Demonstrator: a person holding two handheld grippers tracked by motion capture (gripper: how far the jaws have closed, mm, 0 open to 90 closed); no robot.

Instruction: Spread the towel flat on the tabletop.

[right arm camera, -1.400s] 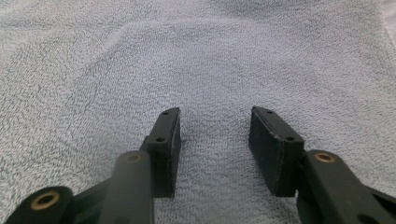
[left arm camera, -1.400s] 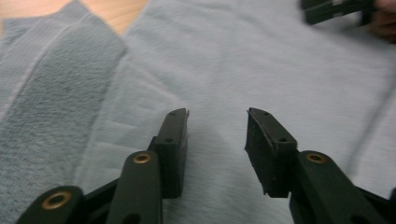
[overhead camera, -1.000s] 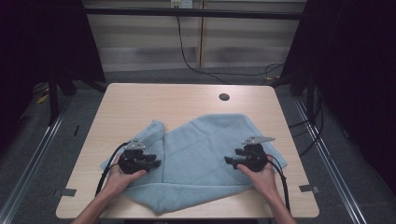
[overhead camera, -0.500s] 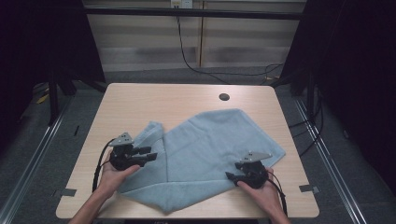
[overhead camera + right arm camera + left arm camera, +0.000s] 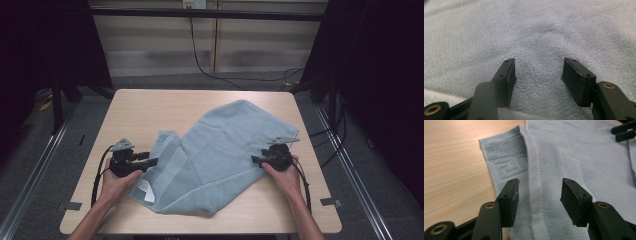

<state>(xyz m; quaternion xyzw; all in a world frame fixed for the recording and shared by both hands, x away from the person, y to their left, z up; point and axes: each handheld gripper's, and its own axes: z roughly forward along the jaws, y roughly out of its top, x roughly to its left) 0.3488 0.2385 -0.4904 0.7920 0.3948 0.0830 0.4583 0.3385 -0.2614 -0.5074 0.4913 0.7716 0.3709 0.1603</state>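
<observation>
1. Currently, a light blue towel (image 5: 220, 155) is spread crumpled across the middle of the wooden surface (image 5: 150, 107), with a white label (image 5: 146, 189) seen near its front left corner.
2. The left hand-held gripper (image 5: 152, 161) is held at the towel's left folded edge; its jaws have just been opening and are spread, with nothing pinched.
3. The right hand-held gripper (image 5: 255, 160) is held at the towel's right edge, jaws spread above the cloth, nothing gripped.
</observation>
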